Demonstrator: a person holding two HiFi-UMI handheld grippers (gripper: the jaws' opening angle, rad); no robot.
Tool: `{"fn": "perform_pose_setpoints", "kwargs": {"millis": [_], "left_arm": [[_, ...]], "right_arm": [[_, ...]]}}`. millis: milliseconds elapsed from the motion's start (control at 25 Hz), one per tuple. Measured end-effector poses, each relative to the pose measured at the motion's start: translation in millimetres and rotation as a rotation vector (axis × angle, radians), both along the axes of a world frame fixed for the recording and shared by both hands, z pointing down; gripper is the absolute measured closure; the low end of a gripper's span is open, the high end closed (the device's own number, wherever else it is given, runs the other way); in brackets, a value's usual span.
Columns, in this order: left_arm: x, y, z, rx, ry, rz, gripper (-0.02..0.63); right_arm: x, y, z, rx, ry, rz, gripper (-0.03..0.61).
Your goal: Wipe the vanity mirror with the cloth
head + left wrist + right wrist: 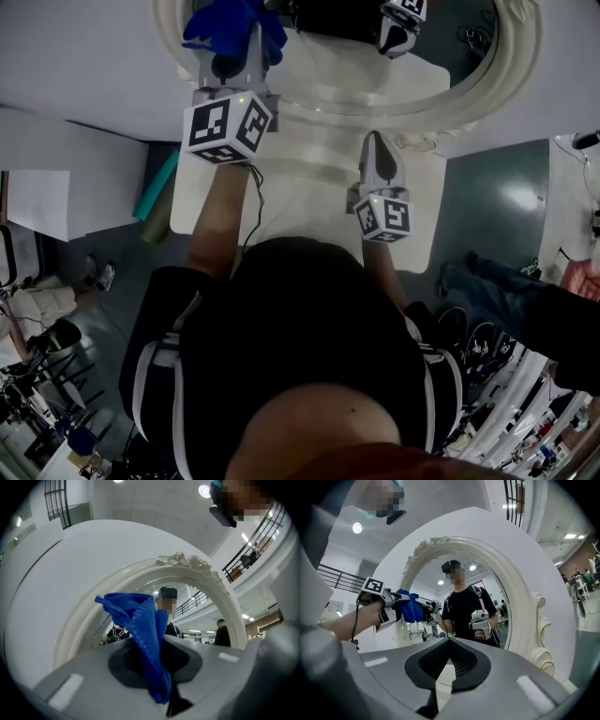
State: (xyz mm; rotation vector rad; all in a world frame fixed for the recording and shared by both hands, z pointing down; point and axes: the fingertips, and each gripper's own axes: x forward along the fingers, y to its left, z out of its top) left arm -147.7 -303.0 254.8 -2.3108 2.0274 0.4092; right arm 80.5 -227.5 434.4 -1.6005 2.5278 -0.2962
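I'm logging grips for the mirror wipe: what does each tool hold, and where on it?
The left tool pinches the blue cloth at a bunched fold, most of it sticking out past the jaws. The right tool is shut on nothing.

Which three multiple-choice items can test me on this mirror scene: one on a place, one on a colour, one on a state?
1. Where is the cloth?
A. on a chair
B. between the left gripper's jaws
C. on the floor

2. What colour is the cloth?
A. red
B. blue
C. yellow

3. How do the right gripper's jaws stand?
A. together, empty
B. wide apart
C. shut on a bottle

Answers:
1 B, the left gripper view shows it pinched there.
2 B, it is blue in every view.
3 A, the right gripper view shows the pads meeting with nothing between.
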Motion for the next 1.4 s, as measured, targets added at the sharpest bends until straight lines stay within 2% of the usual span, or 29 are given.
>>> {"fn": "perform_pose_setpoints", "kwargs": {"millis": [240,640,1400], "left_arm": [[31.4,0.3,-8.6,0.009,-0.007,0.046,0.549],[62.5,-2.9,-11.6,0.003,0.007,0.112,0.551],[179.8,-4.3,-11.5,0.013,0.013,0.333,0.552]], "right_arm": [[19.1,5.3,-2.2,0.008,-0.008,0.024,0.578],[44.0,8.6,-7.8,0.028,-0.017,0.070,0.578],[106.7,15.4,-20.7,0.060,0.003,0.225,0.578]]}}
